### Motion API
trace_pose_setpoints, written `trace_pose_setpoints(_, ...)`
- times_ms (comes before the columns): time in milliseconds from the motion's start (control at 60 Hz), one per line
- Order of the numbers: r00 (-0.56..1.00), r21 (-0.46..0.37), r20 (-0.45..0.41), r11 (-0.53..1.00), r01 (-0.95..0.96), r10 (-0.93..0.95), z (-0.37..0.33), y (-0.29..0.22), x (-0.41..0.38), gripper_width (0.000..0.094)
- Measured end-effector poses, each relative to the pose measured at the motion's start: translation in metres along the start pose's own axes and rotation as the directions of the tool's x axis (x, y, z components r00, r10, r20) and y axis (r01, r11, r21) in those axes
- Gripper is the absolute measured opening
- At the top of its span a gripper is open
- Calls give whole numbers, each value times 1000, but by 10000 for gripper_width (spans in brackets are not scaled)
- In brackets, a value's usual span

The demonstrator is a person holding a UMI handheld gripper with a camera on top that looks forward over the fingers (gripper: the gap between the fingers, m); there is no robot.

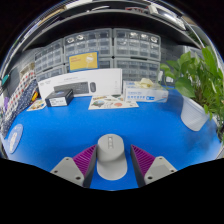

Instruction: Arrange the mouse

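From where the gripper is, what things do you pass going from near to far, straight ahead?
Mouse between the open gripper fingers → bare blue table → paper sheet → long white box → clear drawer cabinets at the back.

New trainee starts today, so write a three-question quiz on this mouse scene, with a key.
1. True or false: the grey mouse stands between the fingers of the tool.
2. What colour is the table surface?
3. Which stands beyond the mouse, to one side of the table? A) potted plant B) kettle C) laptop

Key: 1 true, the mouse rests on the table with the purple pads at either side; 2 blue; 3 A.
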State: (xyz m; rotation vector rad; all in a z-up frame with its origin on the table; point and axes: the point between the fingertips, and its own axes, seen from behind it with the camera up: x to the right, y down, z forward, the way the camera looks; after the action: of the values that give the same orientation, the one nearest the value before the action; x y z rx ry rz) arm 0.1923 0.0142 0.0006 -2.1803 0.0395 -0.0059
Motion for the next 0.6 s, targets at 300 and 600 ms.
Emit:
trace_pose_setpoints(300, 1000, -53, -15, 999, 12, -13, 6, 5, -4, 432)
trace_pose_setpoints(600, 995, -144, -104, 989, -12, -3, -5, -19, -13, 348)
